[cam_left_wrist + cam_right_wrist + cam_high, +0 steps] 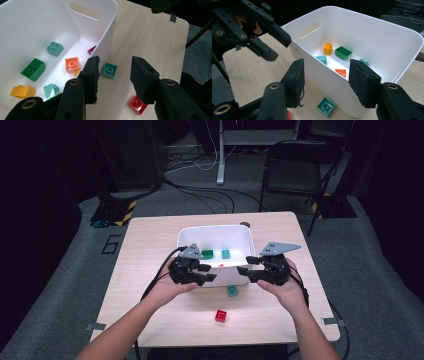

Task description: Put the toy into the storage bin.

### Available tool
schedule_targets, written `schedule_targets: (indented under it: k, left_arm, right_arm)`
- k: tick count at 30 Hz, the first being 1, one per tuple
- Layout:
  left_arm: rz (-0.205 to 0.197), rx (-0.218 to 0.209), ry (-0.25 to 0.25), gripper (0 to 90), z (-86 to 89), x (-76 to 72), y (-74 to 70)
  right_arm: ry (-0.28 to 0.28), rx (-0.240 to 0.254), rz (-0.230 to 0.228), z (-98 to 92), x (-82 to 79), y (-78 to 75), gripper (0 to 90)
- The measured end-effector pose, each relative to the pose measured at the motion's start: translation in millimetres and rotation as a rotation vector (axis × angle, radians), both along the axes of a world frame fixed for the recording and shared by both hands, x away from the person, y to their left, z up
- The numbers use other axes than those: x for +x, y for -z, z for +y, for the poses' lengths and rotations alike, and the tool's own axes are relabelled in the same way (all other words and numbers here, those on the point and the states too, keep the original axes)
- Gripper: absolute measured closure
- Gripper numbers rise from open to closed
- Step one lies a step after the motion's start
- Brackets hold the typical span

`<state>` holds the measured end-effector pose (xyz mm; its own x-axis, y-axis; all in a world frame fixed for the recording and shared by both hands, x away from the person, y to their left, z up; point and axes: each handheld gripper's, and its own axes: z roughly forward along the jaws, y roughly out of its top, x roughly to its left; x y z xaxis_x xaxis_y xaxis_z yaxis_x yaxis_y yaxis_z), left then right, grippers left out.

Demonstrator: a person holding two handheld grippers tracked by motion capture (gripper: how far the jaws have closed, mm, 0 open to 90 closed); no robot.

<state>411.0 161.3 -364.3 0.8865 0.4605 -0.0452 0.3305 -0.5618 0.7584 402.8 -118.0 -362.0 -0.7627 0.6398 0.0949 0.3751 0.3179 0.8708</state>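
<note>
Black rubbery fingers (pixel 91 75) apart above square studded teal brick (pixel 109 70)

Open table (pixel 150 270) is left beside the white bin (pixel 187 236); the teal brick (pixel 232 291) seems crowded against its wall.

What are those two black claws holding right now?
Nothing. The left gripper and right gripper both stand open with empty jaws; the teal brick and red brick lie loose on the table.

Overhead plus two close bin (pixel 235 231) views
</note>
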Motion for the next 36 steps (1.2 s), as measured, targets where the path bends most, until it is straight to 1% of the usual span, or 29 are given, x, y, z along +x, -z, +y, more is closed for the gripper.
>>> schedule_targets:
  k: [2,3,5,7,10,14,16,19,21,23,24,25,26,28,29,32,33,35,36]
  left_arm:
    - [0.011,-0.013,0.006,57.8,-0.2,-3.9,4.9]
    - [0.011,-0.013,0.006,57.7,-0.2,-3.9,4.9]
    - [0.023,-0.015,0.013,57.7,-0.8,-7.6,11.3]
    - [0.015,-0.002,0.018,57.7,-2.1,-11.4,20.2]
    - [0.027,-0.002,0.024,57.7,-2.2,-13.2,30.3]
    - [0.03,0.014,0.027,57.8,-2.4,-15.0,42.6]
    - [0.027,0.015,0.033,57.8,-2.7,-16.0,48.4]
    - [0.035,0.017,0.038,57.7,-3.5,-17.5,58.4]
    - [0.036,0.03,0.045,57.5,-4.0,-18.6,65.1]
    - [0.046,0.031,0.051,57.4,-4.6,-19.4,72.2]
    - [0.051,0.032,0.055,57.1,-4.9,-20.1,76.1]
    - [0.051,0.032,0.055,56.2,-4.9,-20.1,76.1]
    - [0.057,0.03,0.064,55.3,-5.4,-21.2,81.4]
    - [0.05,0.035,0.065,53.1,-6.9,-23.4,87.5]
    - [0.054,0.042,0.073,52.8,-7.2,-24.2,89.8]
    - [0.06,0.037,0.081,50.8,-9.6,-26.7,98.9]
    - [0.062,0.053,0.092,50.0,-10.2,-27.2,101.2]
    - [0.061,0.063,0.096,48.6,-12.5,-28.7,107.3]
    - [0.061,0.073,0.107,48.4,-13.3,-29.0,109.5]
  right_arm:
    - [-0.002,0.0,-0.001,0.1,-0.2,-0.2,46.0]
    - [-0.002,0.001,-0.001,0.1,-0.3,-0.2,46.0]
    - [-0.001,0.0,0.002,0.4,-0.4,-0.1,46.0]
    - [-0.001,0.0,0.004,0.7,-0.4,0.2,46.0]
    - [-0.005,-0.001,0.003,1.2,-0.2,0.6,46.0]
    - [-0.004,-0.003,0.004,0.8,0.0,0.9,46.0]
    - [-0.004,-0.003,0.005,0.9,0.1,1.1,46.0]
    - [-0.004,-0.003,0.005,0.9,0.2,1.3,46.0]
    - [-0.004,-0.002,0.007,0.9,0.2,1.4,46.0]
    - [-0.003,-0.003,0.008,1.1,0.1,1.6,46.0]
    - [-0.004,-0.003,0.007,1.2,0.2,1.6,46.0]
    - [-0.004,-0.003,0.007,1.2,0.2,1.6,46.0]
    - [-0.004,-0.003,0.006,1.2,0.2,1.6,46.0]
    - [-0.005,-0.002,0.007,1.1,0.2,1.6,46.0]
    - [-0.004,-0.002,0.007,1.1,0.2,1.6,46.0]
    - [-0.003,-0.002,0.011,1.5,0.3,2.1,46.0]
    - [-0.004,-0.002,0.01,1.7,0.4,2.4,46.0]
    - [-0.004,-0.006,0.011,2.1,0.3,2.7,46.0]
    - [-0.004,-0.005,0.012,2.2,0.3,2.7,46.0]
